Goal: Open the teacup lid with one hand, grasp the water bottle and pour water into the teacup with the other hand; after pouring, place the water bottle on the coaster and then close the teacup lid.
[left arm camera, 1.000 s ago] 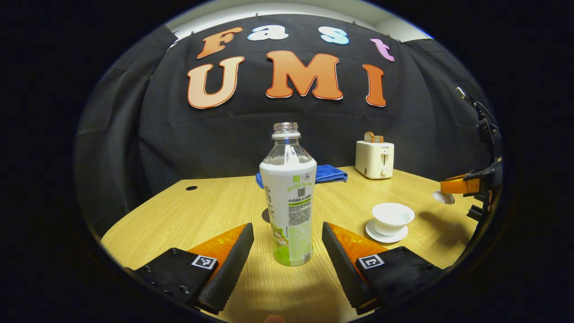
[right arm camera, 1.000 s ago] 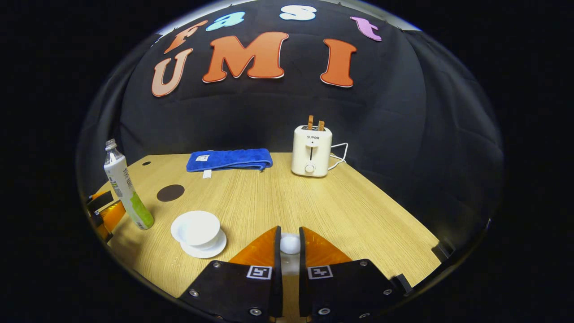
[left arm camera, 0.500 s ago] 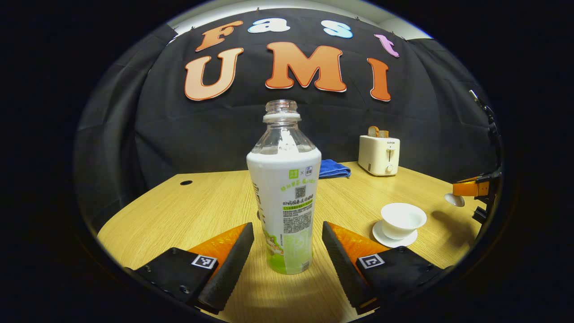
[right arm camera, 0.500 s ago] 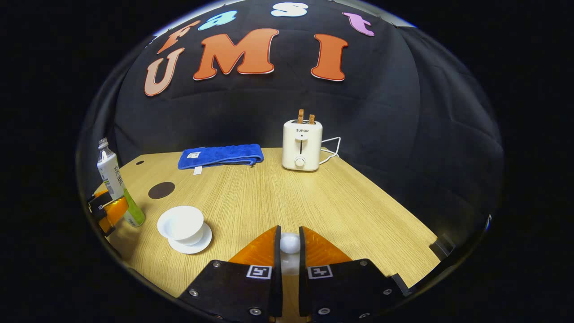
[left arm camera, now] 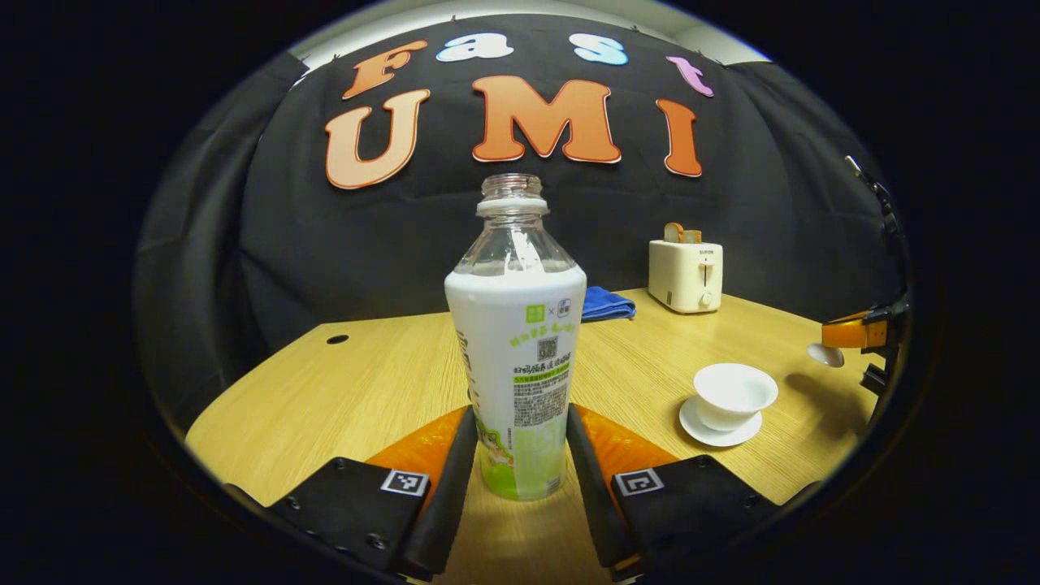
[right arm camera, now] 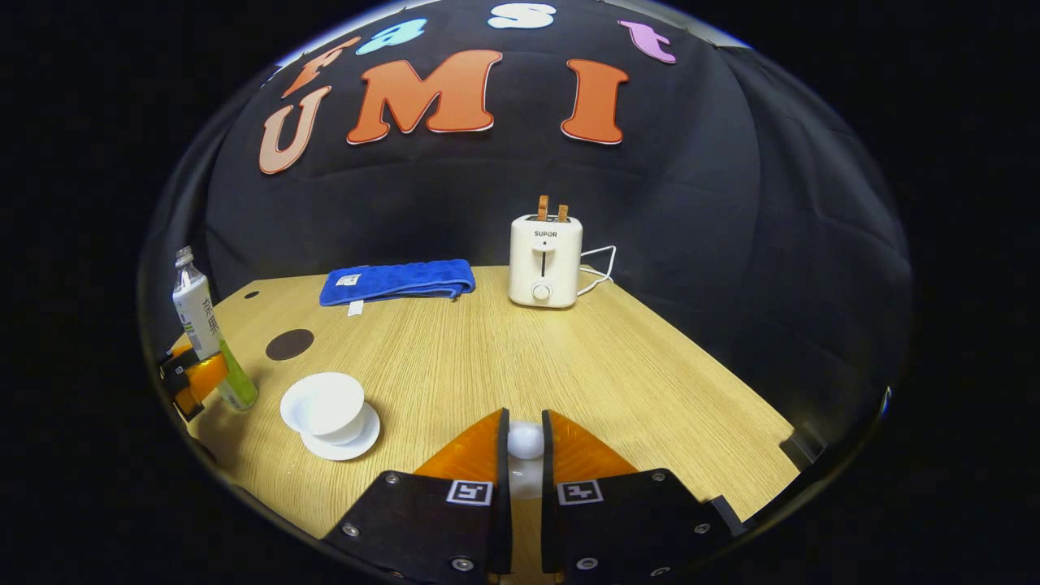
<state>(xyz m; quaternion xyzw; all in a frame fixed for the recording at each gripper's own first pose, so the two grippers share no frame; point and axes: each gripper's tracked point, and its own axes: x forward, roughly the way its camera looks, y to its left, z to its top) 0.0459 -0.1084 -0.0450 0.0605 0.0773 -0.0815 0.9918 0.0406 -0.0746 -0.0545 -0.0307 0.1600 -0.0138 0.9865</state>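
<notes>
With the lid already off the teacup, the step in hand is the grasp of the water bottle. It stands upright and uncapped on the worktop, and the left tongs have narrowed around its lower body, a finger at each side; both appear to touch the label, though how firmly they press I cannot tell. In the right gripper view the same bottle stands at the far left with those tongs about its base. The right tongs are closed tight on the white knob of the teacup lid, held up off the worktop to the right of the cup. The open teacup sits on its white saucer, near the bottle's right. A dark round coaster lies beyond cup and bottle; a blue towel and a white toaster stand at the back.

Next, I judge, the bottle must be lifted, carried over the cup and tipped gently, since its mouth is open.

Against half a second ago, the left tongs have drawn in from wide apart to the bottle's sides. The right tongs have kept the lid gripped, barely shifted.
</notes>
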